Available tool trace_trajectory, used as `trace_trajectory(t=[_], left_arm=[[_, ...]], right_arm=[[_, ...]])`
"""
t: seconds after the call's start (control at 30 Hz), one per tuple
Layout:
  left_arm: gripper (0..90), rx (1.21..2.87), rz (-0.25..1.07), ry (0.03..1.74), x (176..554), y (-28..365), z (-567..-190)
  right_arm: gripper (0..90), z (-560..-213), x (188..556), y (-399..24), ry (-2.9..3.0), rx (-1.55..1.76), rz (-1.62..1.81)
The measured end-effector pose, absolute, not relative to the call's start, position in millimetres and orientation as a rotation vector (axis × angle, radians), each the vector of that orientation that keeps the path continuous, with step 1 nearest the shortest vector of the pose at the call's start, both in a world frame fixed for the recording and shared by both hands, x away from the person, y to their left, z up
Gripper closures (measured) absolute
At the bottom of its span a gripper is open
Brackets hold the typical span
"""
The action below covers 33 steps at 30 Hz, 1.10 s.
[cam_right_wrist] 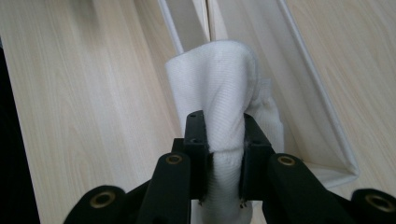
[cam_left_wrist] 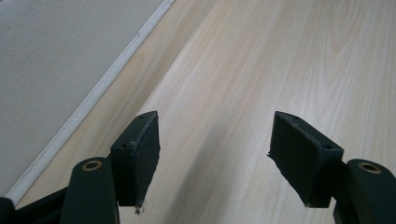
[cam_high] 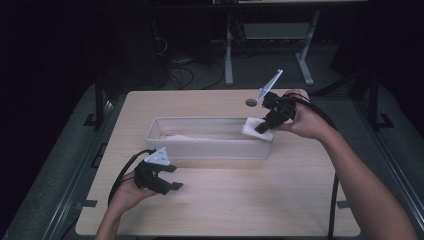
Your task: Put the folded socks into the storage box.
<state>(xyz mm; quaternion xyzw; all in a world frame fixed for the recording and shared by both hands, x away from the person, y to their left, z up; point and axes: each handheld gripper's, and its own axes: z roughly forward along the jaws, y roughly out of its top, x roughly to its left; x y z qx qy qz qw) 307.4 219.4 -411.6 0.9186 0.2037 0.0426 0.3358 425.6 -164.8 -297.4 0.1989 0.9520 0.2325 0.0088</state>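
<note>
Two claws: right claw (cam_right_wrist: 224, 154) pinches white cloth (cam_right_wrist: 219, 88); left claw (cam_left_wrist: 215, 154) gapes empty.

At lower left of the high view, the left black hand-held gripper (cam_high: 167, 177) carries a grey three-cornered plate and a looping black cable. At upper right, the right black hand-held gripper (cam_high: 265, 125) has the same plate and cable. Up close, the jaws show flat black pads, small screw holes and brass-coloured rivets — forearms bare, no sleeves.

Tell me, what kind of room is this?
Probably a lab or workshop: a pale wooden table with a long translucent plastic bin, loose cables on the dark floor, and metal desk legs behind.
</note>
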Motion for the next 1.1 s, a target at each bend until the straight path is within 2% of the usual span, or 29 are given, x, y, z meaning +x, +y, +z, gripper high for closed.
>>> trace_trajectory(t=[1.1], left_arm=[[31.7,2.390,0.099,0.539,308.6,225.9,-412.3]], right_arm=[[76.4,-319.2,463.0,-155.8,3.008,0.658,0.642]])
